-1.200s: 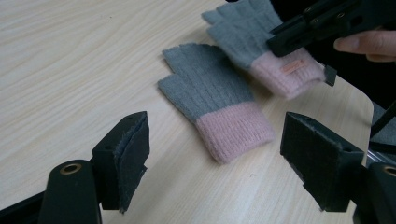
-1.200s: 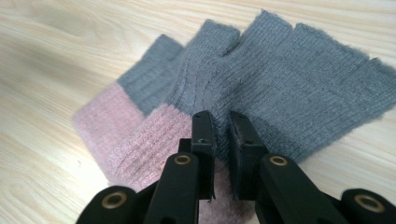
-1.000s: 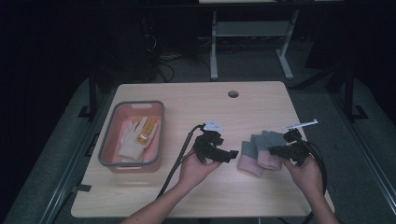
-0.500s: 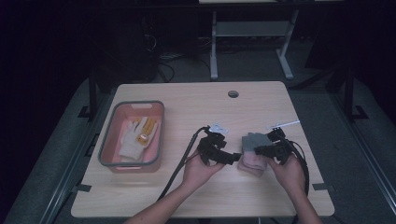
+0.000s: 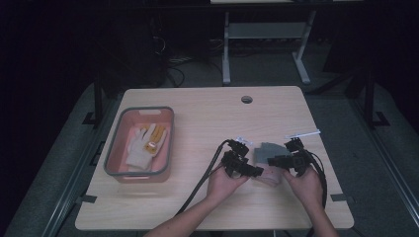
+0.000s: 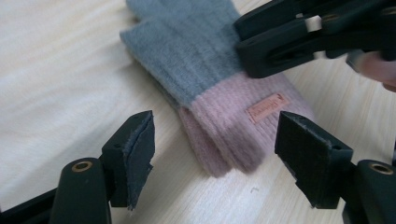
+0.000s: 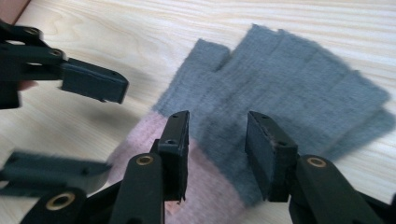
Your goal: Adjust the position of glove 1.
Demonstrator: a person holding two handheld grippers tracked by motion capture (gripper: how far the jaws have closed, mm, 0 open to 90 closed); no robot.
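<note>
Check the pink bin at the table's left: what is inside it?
Inside the pink bin lies a white glove with yellow and orange marks. Whatever is beneath the glove is covered; the bin floor around it looks bare.

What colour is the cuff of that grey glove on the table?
Pale pink, with a small salmon label sewn on; the cuff of the glove shows best in the left gripper view.

The tabletop (image 5: pixel 207 113) lies bare across its middle and far half, wide room for a hand to pass. At its left a pink bin (image 5: pixel 114 163) blocks the way. Near the front edge the left claw (image 5: pixel 257 172) and right claw (image 5: pixel 272 160) crowd over the grey-and-pink gloves (image 5: pixel 267 150), with little room between them.
</note>
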